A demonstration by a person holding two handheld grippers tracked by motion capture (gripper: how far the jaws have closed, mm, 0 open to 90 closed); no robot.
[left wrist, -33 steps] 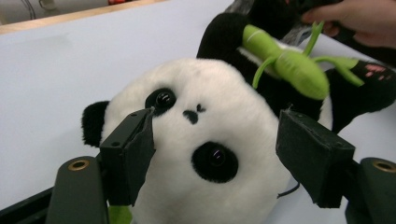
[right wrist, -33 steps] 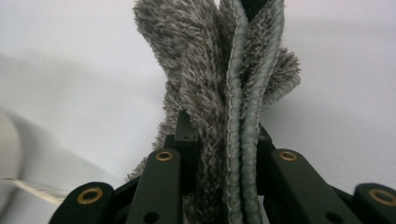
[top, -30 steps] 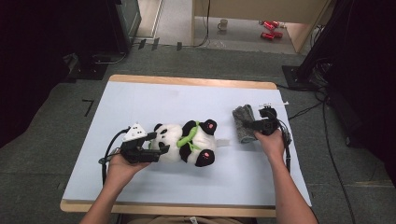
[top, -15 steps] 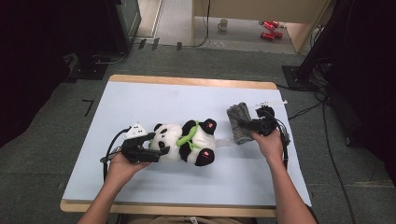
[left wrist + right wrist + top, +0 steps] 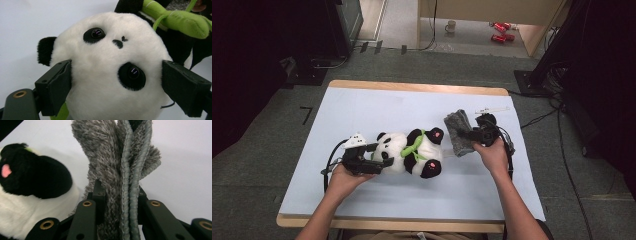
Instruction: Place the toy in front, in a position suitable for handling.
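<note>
**Me:** Left hand-held gripper (image 5: pixel 117 82) has just been opening. Its jaws now stand wide, one on each side of the panda (image 5: pixel 409 152)'s head. The left pad (image 5: pixel 58 86) is right at the fur and the other pad sits a bit off, so I think it has let go.

**Helper:** Where is the panda?

**Me:** It lies on its back in the middle of the tabletop (image 5: pixel 377 107), head toward my left hand (image 5: pixel 343 179), feet toward my right. It has a green stick (image 5: pixel 175 18) on its chest.

**Helper:** And the other side?

**Me:** Right hand-held gripper (image 5: pixel 468 134) is pinched tight on a grey cloth (image 5: pixel 125 170). The cloth is bunched up between the jaws and sticks out past them. A second ago the cloth was out near the right side. Now it has come in toward the panda's feet, and I think it sits a bit higher.

**Helper:** So what does that mean?

**Me:** I think the panda is put down and done with. Next the cloth goes to the panda, maybe to cover or wipe it. That is my guess.

**Helper:** How are the hands?

**Me:** My left hand rests low near the front edge, with its hand-held gripper pointing along the tabletop at the head. My right hand (image 5: pixel 492 156) reaches forward, with its hand-held gripper pointing left at the panda's feet.
</note>
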